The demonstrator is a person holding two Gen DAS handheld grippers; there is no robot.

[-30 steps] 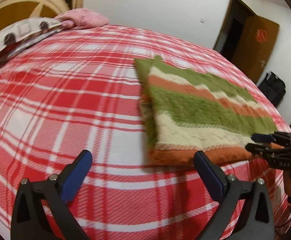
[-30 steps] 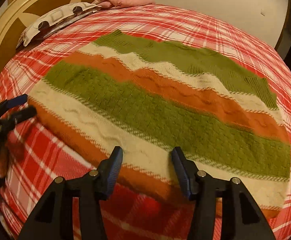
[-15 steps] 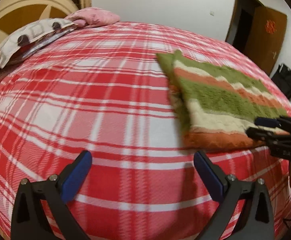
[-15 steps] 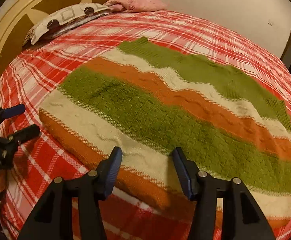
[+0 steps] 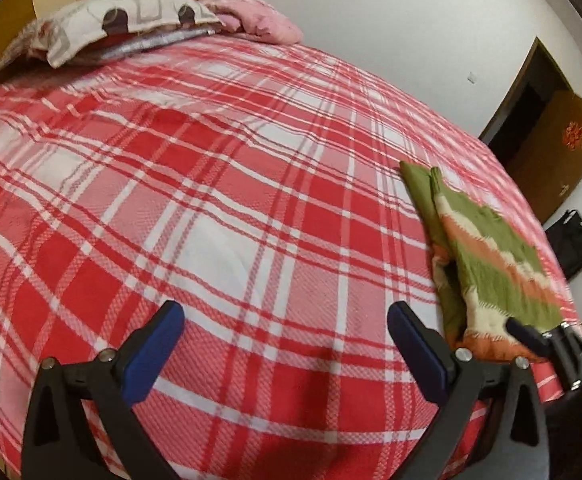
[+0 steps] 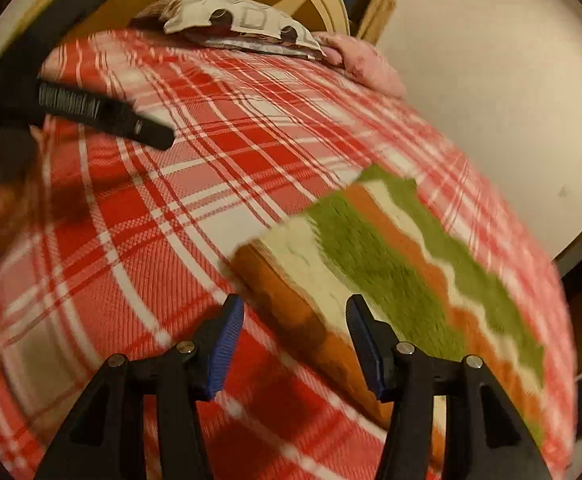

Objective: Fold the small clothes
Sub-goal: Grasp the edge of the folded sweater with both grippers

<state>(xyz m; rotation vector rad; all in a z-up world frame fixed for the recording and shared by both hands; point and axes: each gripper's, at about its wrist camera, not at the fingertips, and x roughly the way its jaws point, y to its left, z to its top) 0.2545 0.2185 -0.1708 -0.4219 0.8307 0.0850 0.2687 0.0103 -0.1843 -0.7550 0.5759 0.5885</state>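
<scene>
A folded knit sweater [image 5: 491,268] with green, orange and cream stripes lies flat on the red plaid bedspread [image 5: 231,200], near the bed's right edge. My left gripper [image 5: 287,344] is open and empty over bare bedspread, to the left of the sweater. My right gripper [image 6: 295,340] is open and empty, just in front of the sweater's [image 6: 391,264] orange hem, a little to its left. The right gripper [image 5: 547,340] shows at the sweater's near corner in the left wrist view. The left gripper [image 6: 103,116] shows far left in the right wrist view.
A patterned pillow [image 5: 119,20] and a pink cloth [image 5: 259,20] lie at the head of the bed by a round headboard [image 6: 227,8]. A brown door [image 5: 559,148] and a black bag [image 5: 571,240] stand past the bed's right edge.
Both grippers have swung to the left and drawn back, so the sweater has slid to the right in both views. The sweater itself lies as before, untouched.
</scene>
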